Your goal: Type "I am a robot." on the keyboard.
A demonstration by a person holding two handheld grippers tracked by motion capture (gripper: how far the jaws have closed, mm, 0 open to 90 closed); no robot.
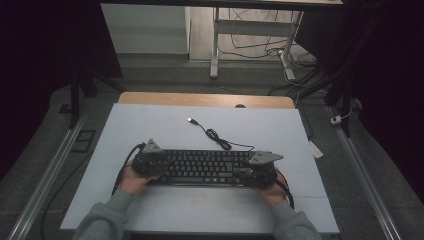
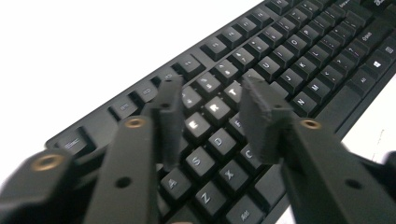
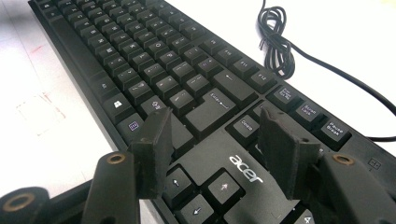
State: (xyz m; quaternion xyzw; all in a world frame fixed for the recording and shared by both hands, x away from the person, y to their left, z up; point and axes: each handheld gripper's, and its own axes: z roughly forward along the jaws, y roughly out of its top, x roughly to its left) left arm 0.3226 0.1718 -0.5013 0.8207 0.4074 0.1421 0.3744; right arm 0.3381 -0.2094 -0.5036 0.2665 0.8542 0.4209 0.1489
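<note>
Grey-green sleeves (image 1: 107, 217) cover both forearms. Each black claw, left (image 1: 150, 161) and right (image 1: 255, 170), carries a grey three-cornered plate, brass-ringed screws and a trailing black cable.

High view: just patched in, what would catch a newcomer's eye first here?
A black keyboard lies across the near middle of the white table, with the left gripper and the right gripper over its two ends, both open. Behind it, its cable curls in a loose bundle and ends in an unplugged USB plug.
</note>
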